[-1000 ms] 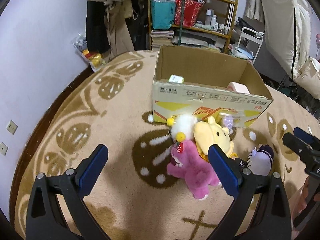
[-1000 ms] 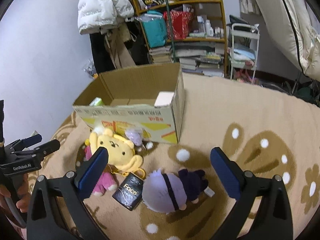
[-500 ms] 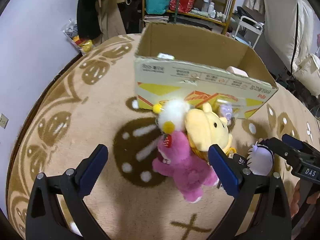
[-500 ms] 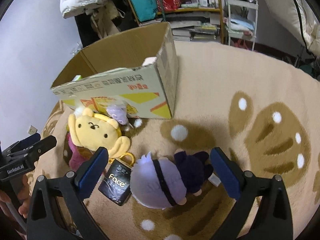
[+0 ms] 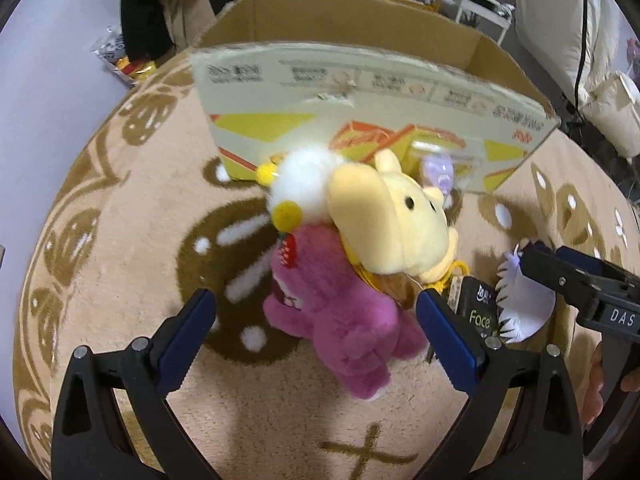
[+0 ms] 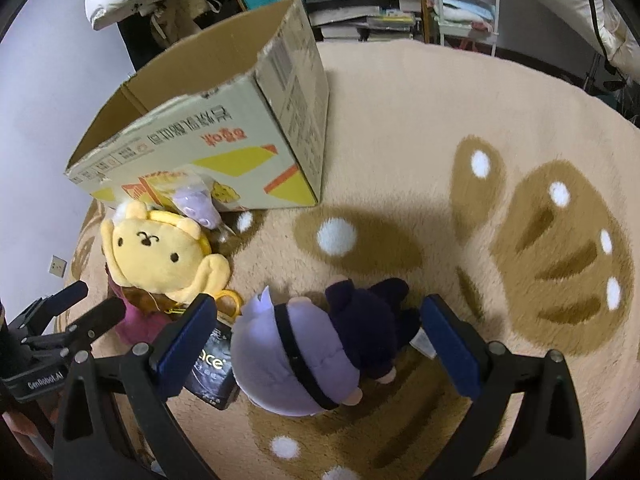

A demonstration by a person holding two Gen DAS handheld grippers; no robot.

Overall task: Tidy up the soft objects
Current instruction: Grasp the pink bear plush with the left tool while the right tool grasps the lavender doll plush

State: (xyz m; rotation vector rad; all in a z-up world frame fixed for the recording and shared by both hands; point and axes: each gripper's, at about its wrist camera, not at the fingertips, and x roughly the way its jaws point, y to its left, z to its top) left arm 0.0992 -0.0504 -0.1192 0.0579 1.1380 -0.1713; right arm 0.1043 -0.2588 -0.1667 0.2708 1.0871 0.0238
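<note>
- On the rug (image 5: 120, 264), the left claw (image 5: 312, 332) gaped wide around a pink plush bear (image 5: 340, 304), gripping nothing.
- Rightward, the right claw (image 6: 316, 340) straddled a purple-haired doll (image 6: 304, 356), equally spread and empty.
- Farther off stood the cardboard box (image 6: 240, 120).

"Face" on black pouch (image 5: 478, 312). "DAS" on right gripper (image 5: 576, 280); "GenRobot.AI" on left gripper (image 6: 86, 314). Red characters on box (image 6: 224, 140), unreadable.

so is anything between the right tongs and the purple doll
Nothing visible. The right tongs are open and straddle the purple doll on the rug. The black Face packet lies beside the left finger, touching the doll's head.
</note>
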